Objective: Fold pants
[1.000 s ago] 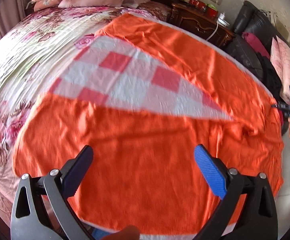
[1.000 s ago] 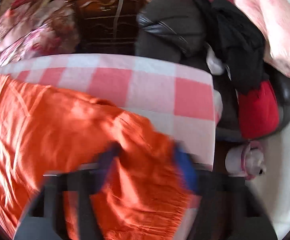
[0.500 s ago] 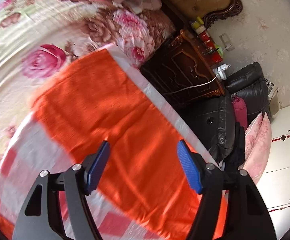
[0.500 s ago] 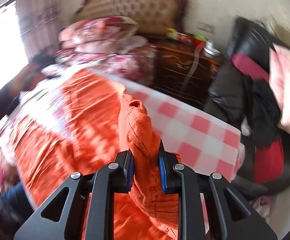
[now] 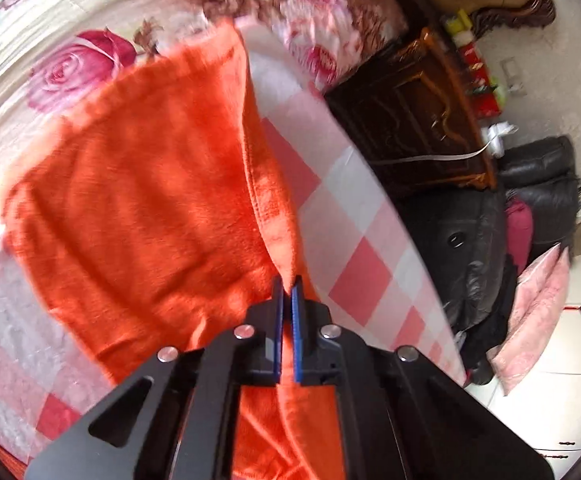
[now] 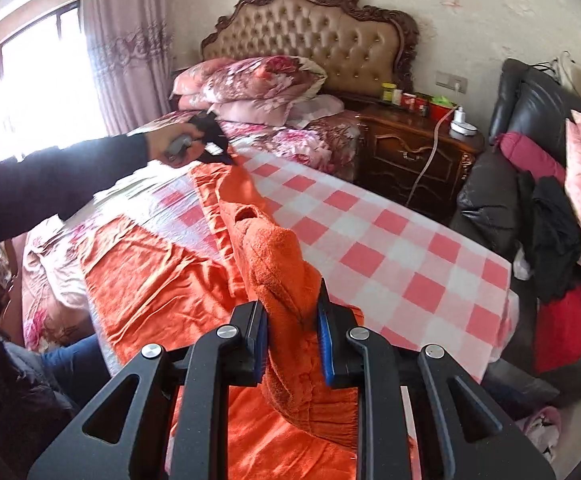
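You had both grippers clamped on the orange pants (image 6: 162, 280), which lay spread on the checked cloth (image 6: 390, 264) over the bed (image 5: 70, 76). Your right gripper (image 6: 292, 344) had its fingers closed on a thick bunched fold of the near end. Your left gripper (image 5: 286, 312) pinched a thin edge, its 2 fingers almost touching. The leg's long axis ran from 1 grip to the other, toward the headboard (image 6: 310, 28), so the fold probably turned on carrying that lifted edge sideways.

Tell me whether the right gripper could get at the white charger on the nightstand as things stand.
Probably not: the right gripper is shut on the orange pants, and the white charger sits on the nightstand beyond the checkered sheet.
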`<state>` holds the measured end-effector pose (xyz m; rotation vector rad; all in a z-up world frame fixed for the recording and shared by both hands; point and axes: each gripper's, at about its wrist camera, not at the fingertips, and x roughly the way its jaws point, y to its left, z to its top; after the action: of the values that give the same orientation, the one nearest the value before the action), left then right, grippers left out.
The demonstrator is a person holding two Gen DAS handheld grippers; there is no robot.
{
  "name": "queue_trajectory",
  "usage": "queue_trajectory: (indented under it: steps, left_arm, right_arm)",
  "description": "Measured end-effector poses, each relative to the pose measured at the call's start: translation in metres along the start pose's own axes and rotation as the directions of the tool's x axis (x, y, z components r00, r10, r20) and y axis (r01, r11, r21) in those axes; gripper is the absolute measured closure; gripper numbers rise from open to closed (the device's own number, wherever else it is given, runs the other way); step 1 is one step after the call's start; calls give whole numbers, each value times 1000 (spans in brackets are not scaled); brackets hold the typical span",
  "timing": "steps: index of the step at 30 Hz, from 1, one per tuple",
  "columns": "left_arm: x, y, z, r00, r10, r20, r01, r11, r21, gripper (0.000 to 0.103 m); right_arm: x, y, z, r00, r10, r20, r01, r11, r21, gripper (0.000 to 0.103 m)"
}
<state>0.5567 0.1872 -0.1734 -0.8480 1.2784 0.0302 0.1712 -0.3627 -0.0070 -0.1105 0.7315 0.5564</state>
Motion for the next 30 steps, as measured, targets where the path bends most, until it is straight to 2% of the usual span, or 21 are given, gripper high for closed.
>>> queue_trajectory:
  steps: [3,6,9,11,14,16,18,19,21,23,24,25,26,28,30]
  left_arm:
    - [-42,8,-10,998,-44,49,44,999,7,100]
    - [-105,26,-43,987,-105,120,104,994,11,100]
    - [-169,61,-111,968,-159,195,154,987,39,100]
    - [-207,99,-164,955,-171,240,165,985,44,100]
    - [-229,152,-229,952,-152,264,153,988,17,100]
    - [-224,190,-270,957,-126,262,135,991,-16,100]
    - [-210,224,-295,965,-134,225,152,986,-62,100]
    - [-199,240,-305,970,-133,202,154,984,-91,100]
    - [-186,254,-315,975,-118,188,138,986,-96,100]
    - [-184,258,-316,971,-123,206,141,987,-75,100]
    - [-184,258,-318,968,-136,213,153,986,-67,100]
    - [-184,259,-320,965,-145,217,161,985,-58,100]
    - [-184,259,-321,964,-151,220,166,985,-52,100]
    - [-183,264,-324,960,-169,225,185,981,-51,100]
    - [-182,264,-324,956,-186,228,205,977,-60,100]
  right_arm:
    - [-2,-14,1,999,-32,18,31,999,33,82]
    - [-8,-16,-4,997,-65,29,64,997,30,82]
    - [-13,-14,-19,996,-82,20,81,996,38,82]
    - [-18,-13,-40,996,-87,1,86,994,67,82]
    - [-21,-11,-86,996,-77,-49,84,984,156,81]
    - [-19,-12,-116,995,-40,-91,61,969,240,79]
    - [-14,-16,-148,990,-31,-139,77,937,340,64]
    - [-12,-21,-167,986,-31,-162,97,902,421,57]
    - [-14,-28,-201,984,-14,-176,114,813,572,32]
    - [-24,-26,-218,988,-17,-153,114,749,653,18]
    - [-31,-26,-226,990,-17,-138,109,712,694,16]
    - [-40,-26,-236,994,-14,-106,90,641,762,16]
    - [-44,-26,-241,997,-8,-81,70,597,799,16]
    - [-48,-24,-252,999,26,-30,14,481,877,16]
    - [-52,-21,-258,999,41,28,-42,400,915,16]
